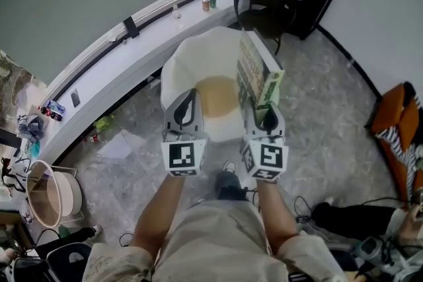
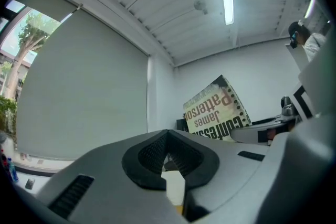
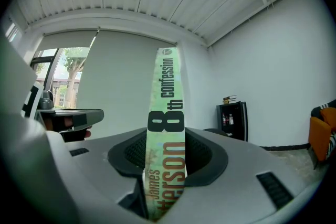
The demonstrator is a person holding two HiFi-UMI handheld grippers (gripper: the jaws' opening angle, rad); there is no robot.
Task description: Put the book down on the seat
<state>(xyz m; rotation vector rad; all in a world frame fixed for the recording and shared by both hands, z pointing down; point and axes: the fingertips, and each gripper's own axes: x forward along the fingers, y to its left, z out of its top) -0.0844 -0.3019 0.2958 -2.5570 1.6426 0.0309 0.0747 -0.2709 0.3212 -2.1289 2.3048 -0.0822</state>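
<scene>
One claw (image 3: pixel 167 147), right, tight on book (image 3: pixel 168 86)

The book (image 1: pixel 256 76) is glossy paper, the right tool (image 3: pixel 167 162) matt grey plastic, the seat (image 1: pixel 192 66) smooth.

book (image 3: pixel 167 128): lower end cut off, right gripper view | seat (image 1: pixel 192 66): right side behind book

The white seat (image 1: pixel 182 69) stands on the grey marbled floor (image 1: pixel 330 89); in its middle is a round yellowish patch (image 1: pixel 218 96); loose papers (image 1: pixel 119 145) lie on the floor left of it; a black chair (image 1: pixel 261 6) stands behind; two cans (image 1: pixel 209 2) stand on the ledge (image 1: pixel 152 48).
</scene>
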